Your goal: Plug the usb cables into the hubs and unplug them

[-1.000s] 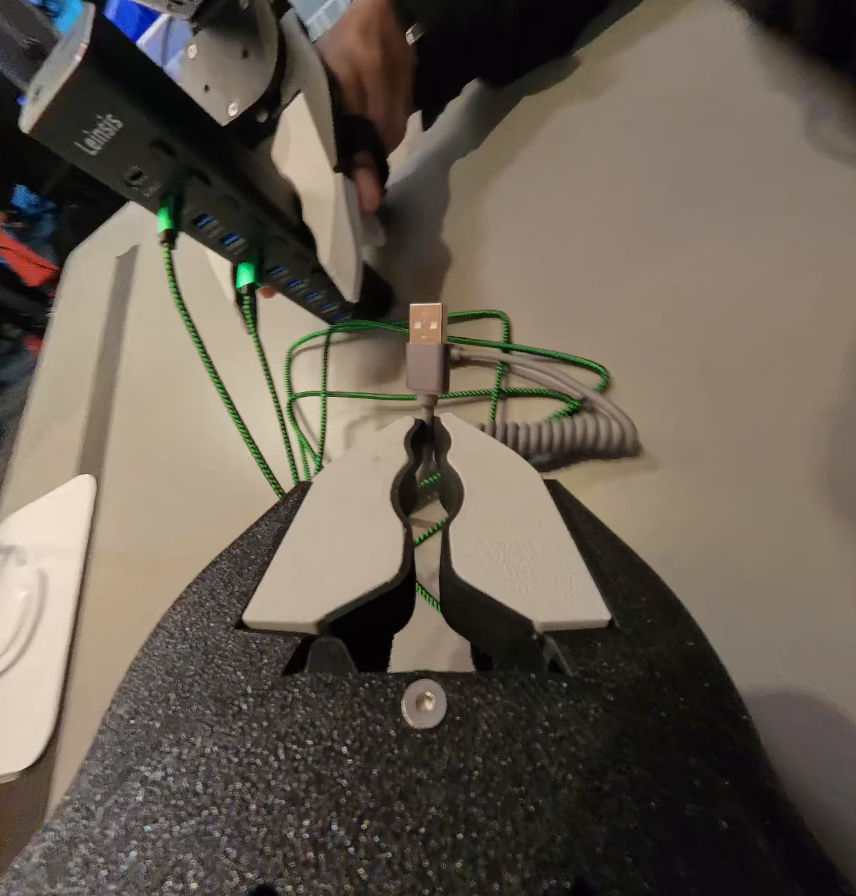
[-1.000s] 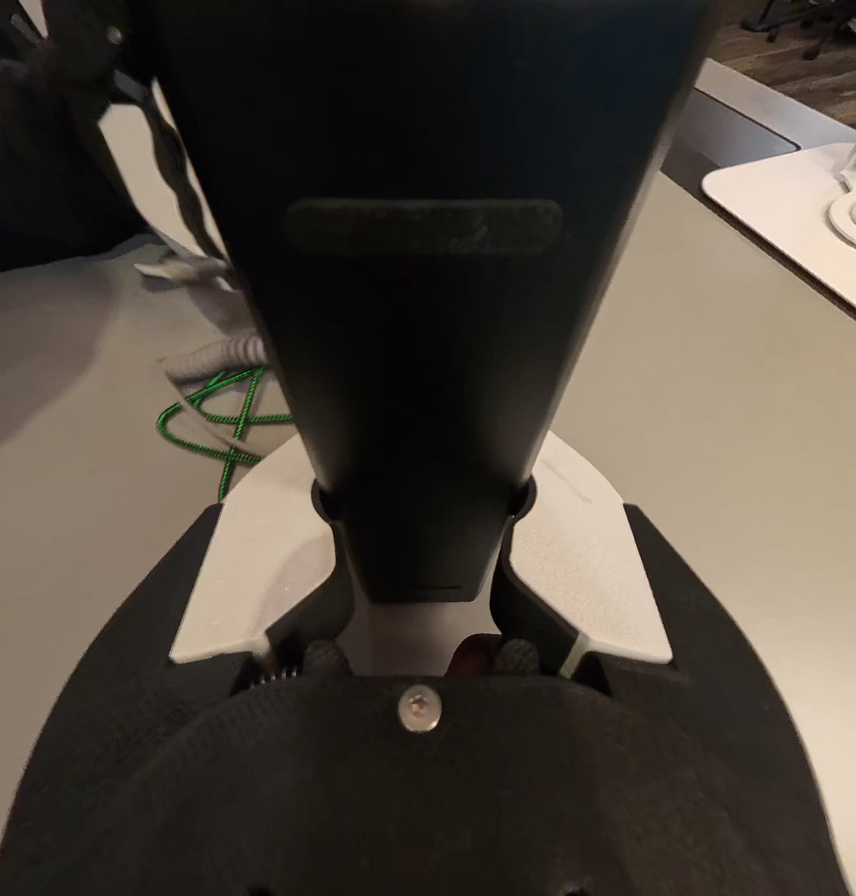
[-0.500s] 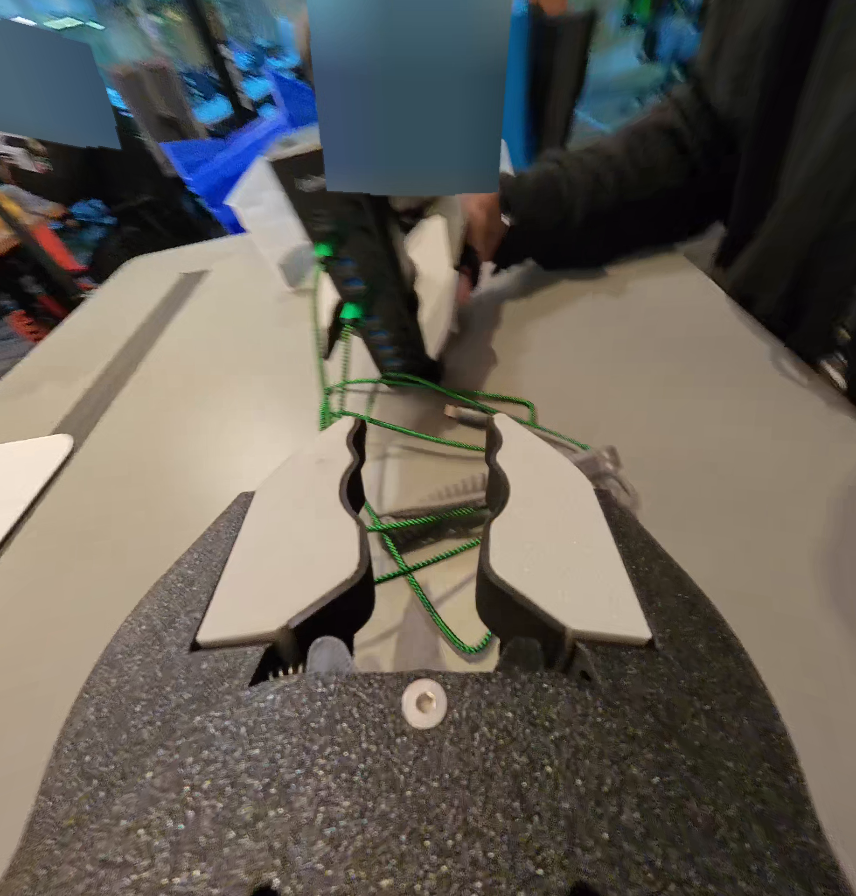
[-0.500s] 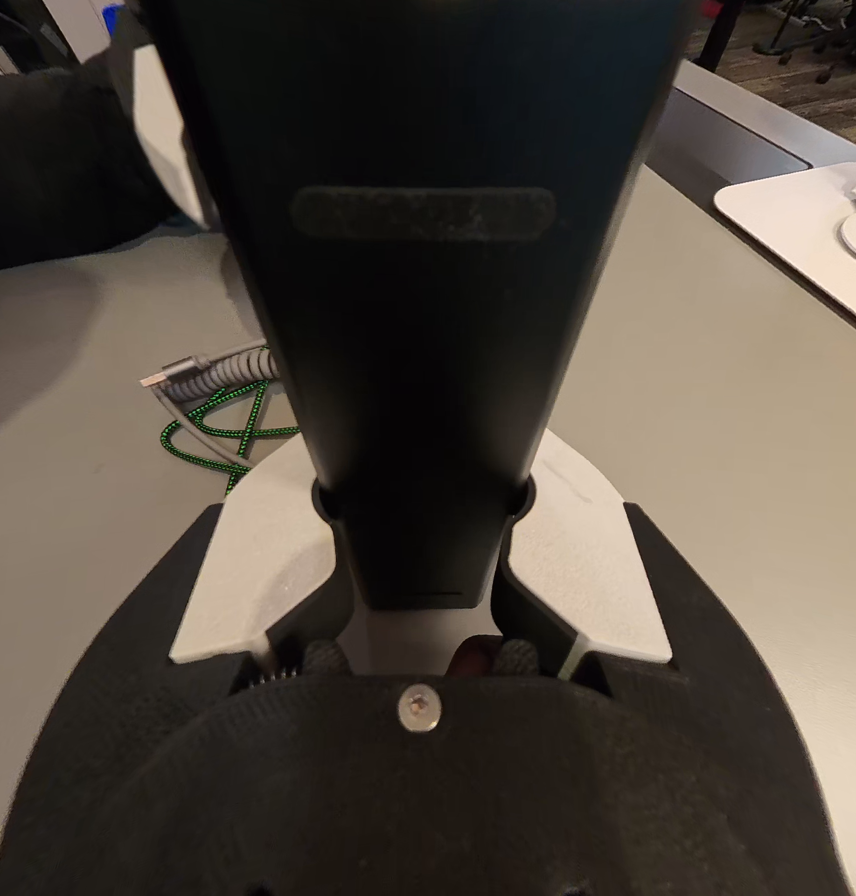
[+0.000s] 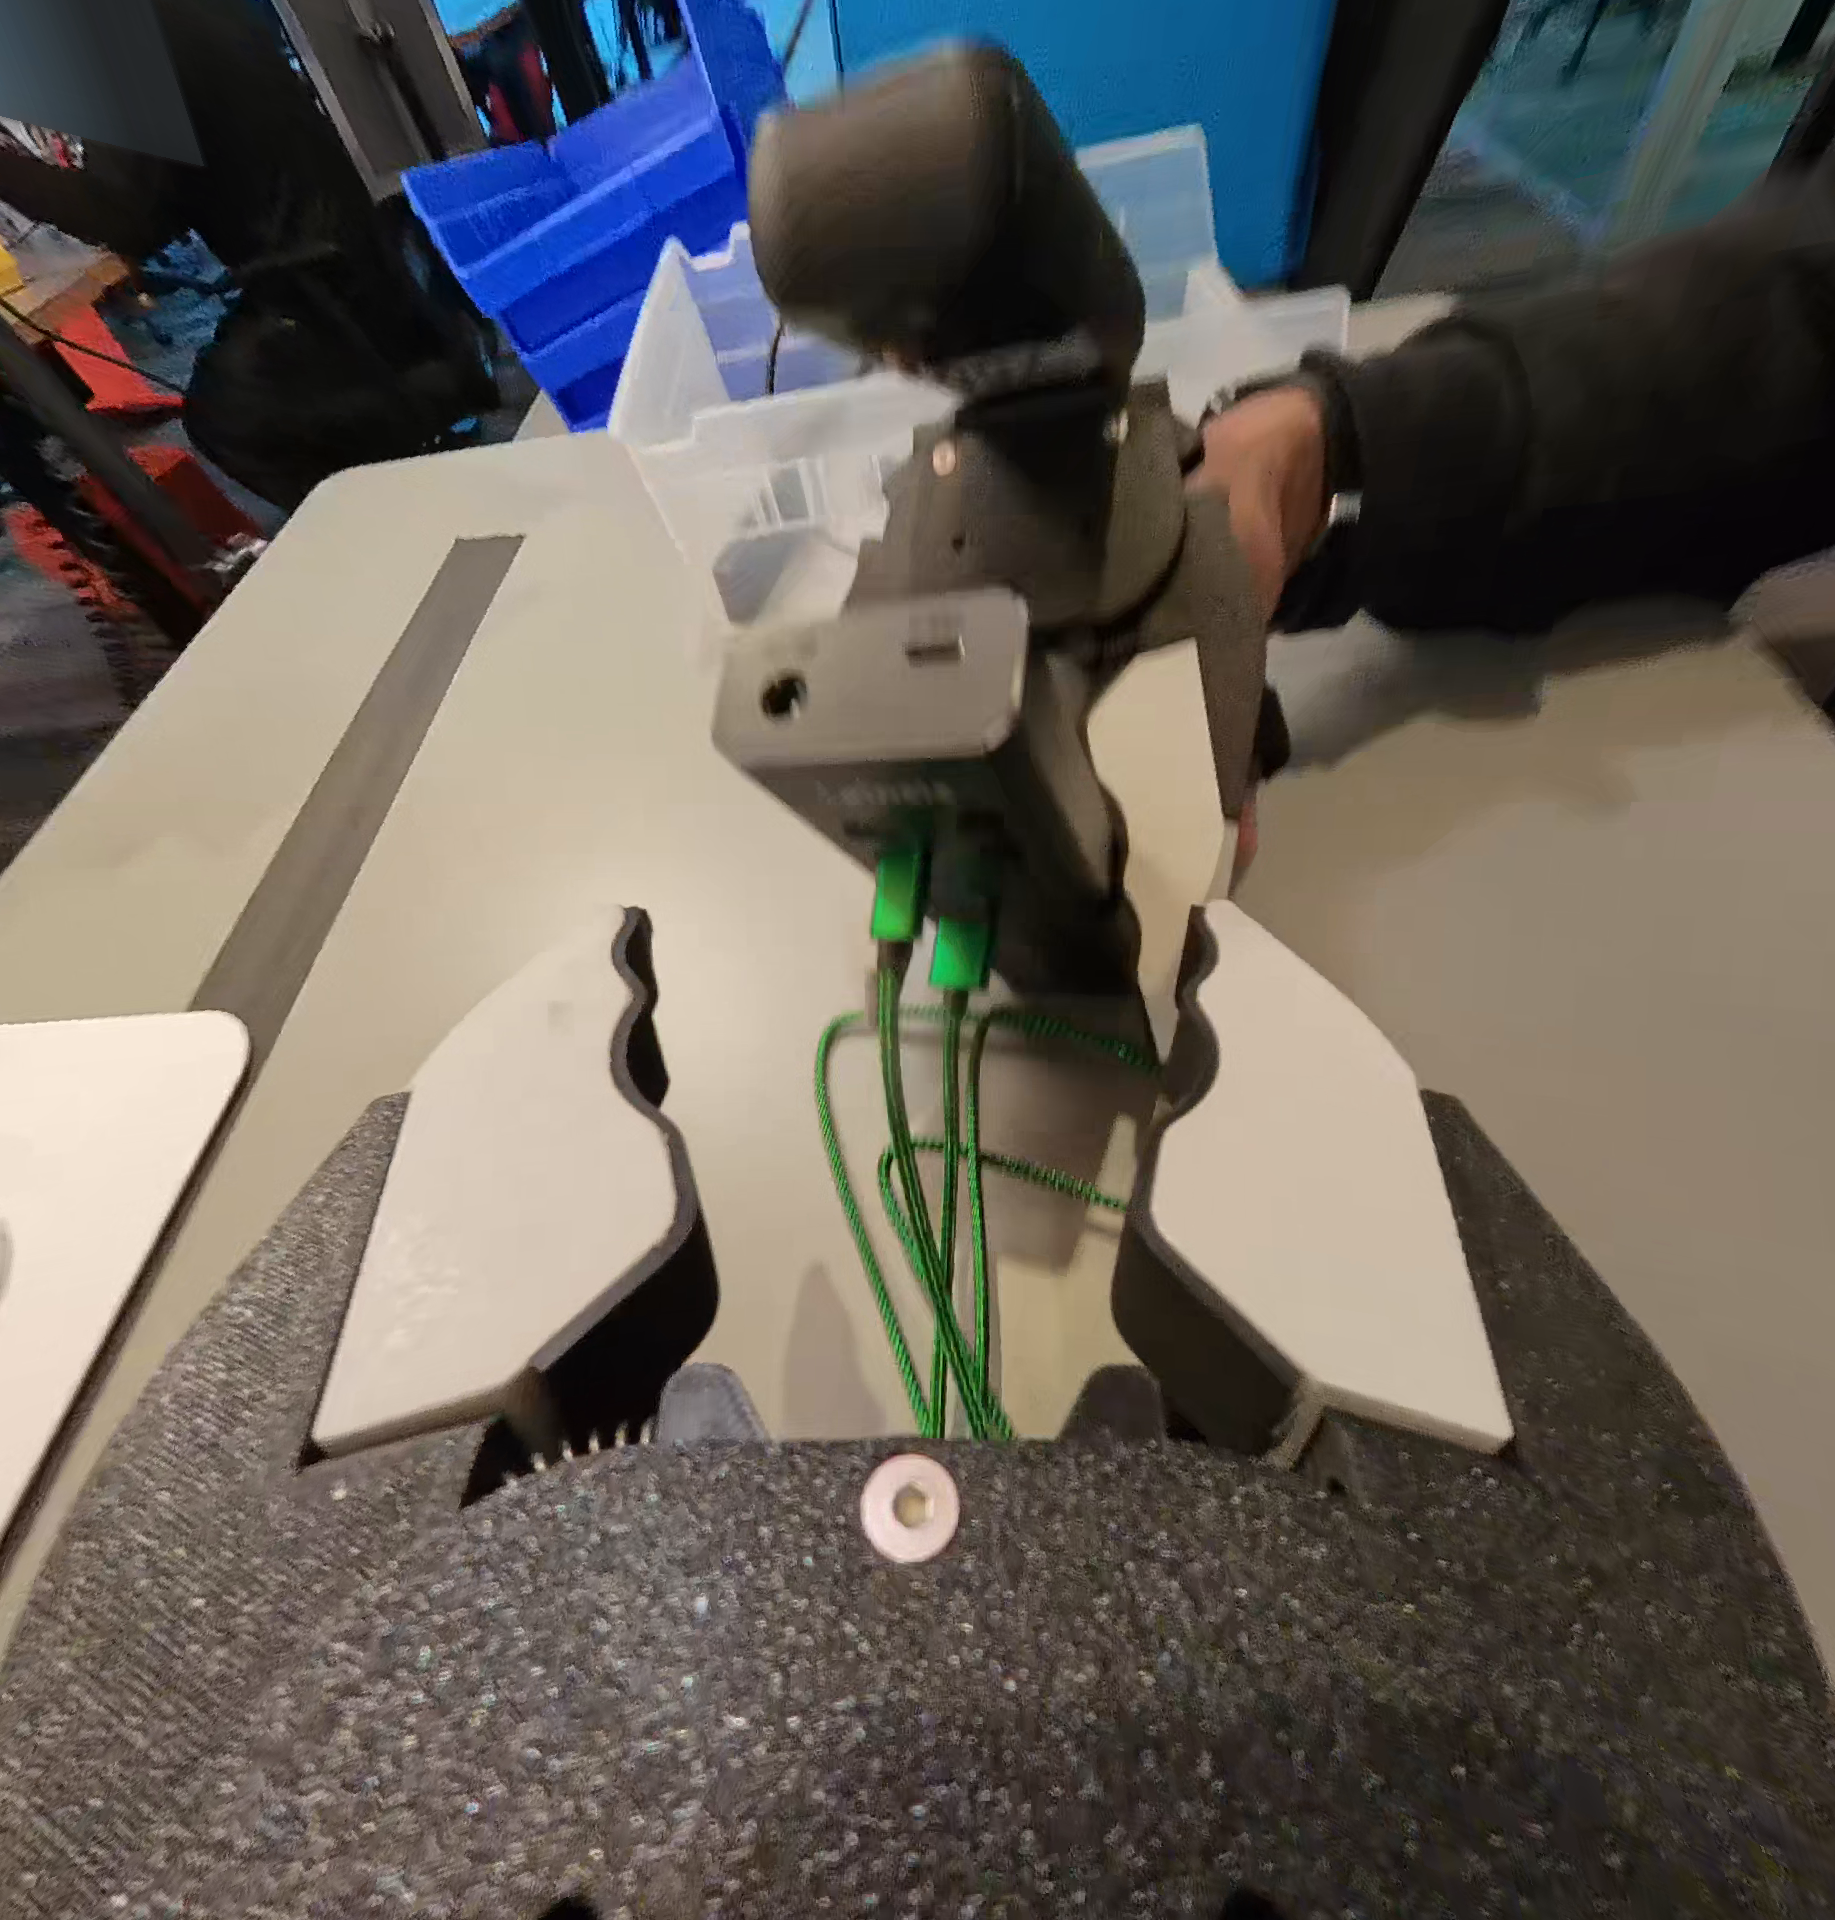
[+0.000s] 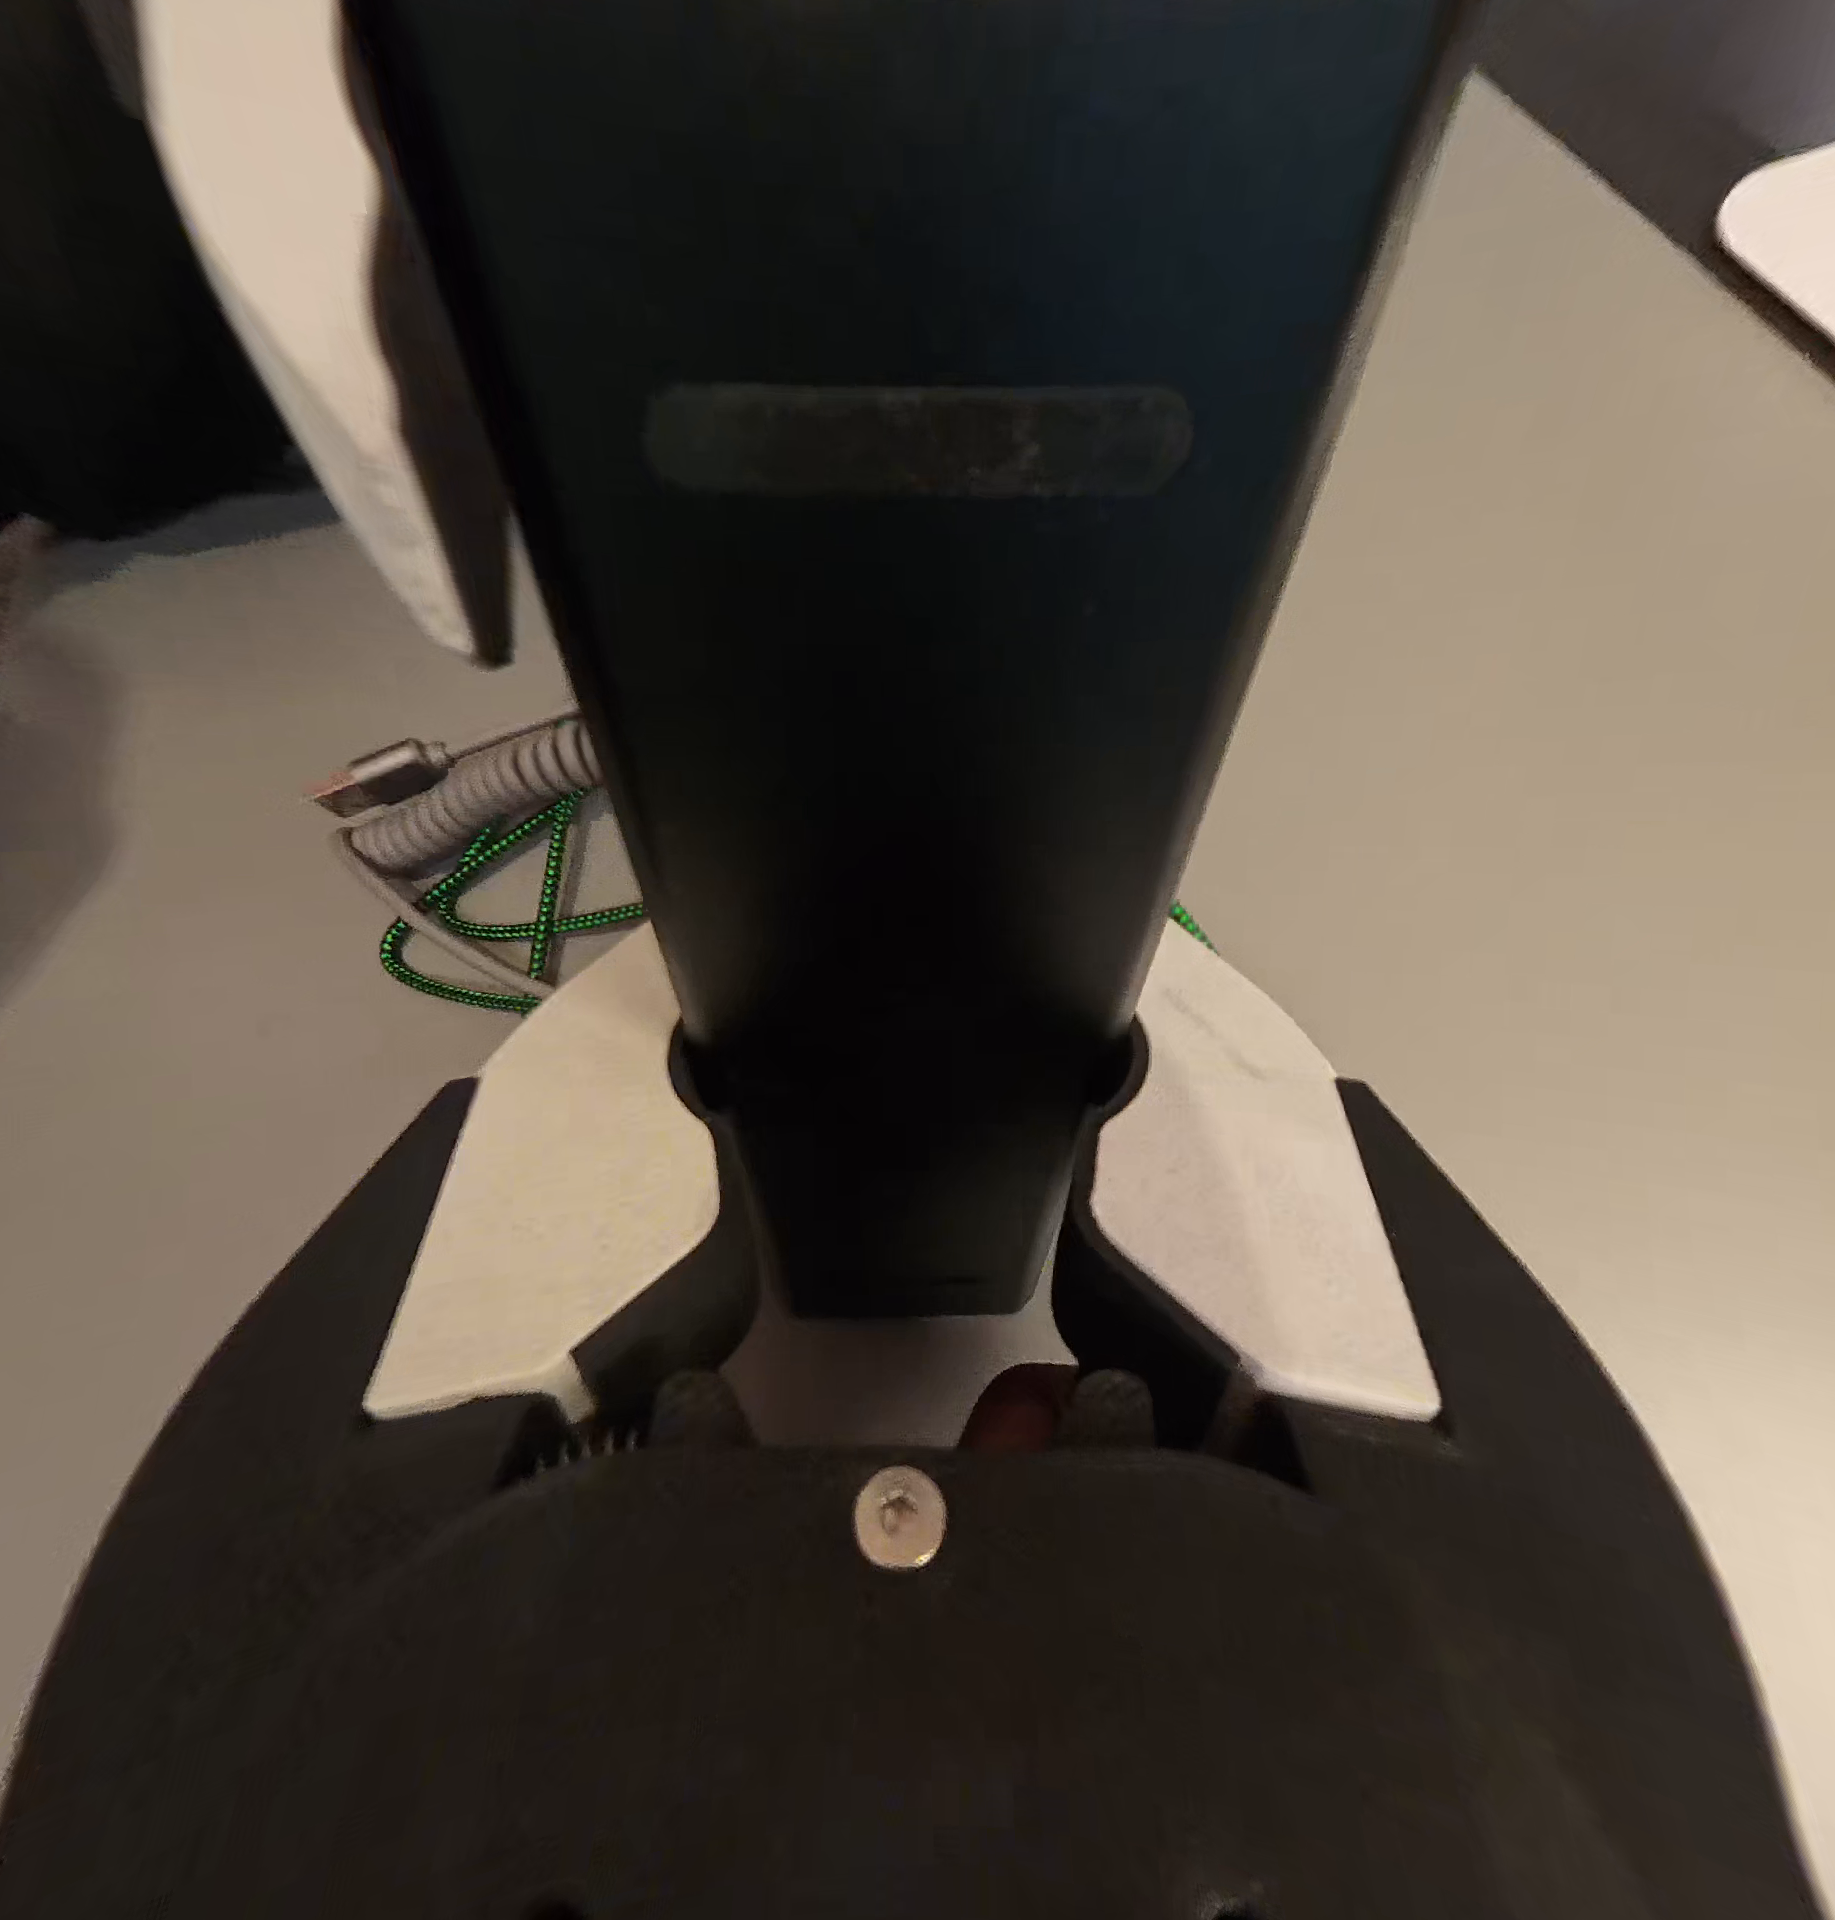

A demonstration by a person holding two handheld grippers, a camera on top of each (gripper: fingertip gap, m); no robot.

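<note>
Left wrist view: my left tool (image 5: 913, 1029) is spread wide and empty above the bench (image 5: 539, 790). Just beyond it hangs the hub (image 5: 892, 727), tilted, two green cables (image 5: 944, 1195) plugged into it and trailing down between my tool's tips.

Right wrist view: my right tool (image 6: 908, 1049) pinches the hub (image 6: 913, 623). Left of the hub, a grey coiled cable (image 6: 477, 790) lies on the bench (image 6: 1515, 831).

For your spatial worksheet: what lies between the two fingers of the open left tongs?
In the left wrist view, green braided cables run over the grey table between the fingers of the left tongs.
</note>
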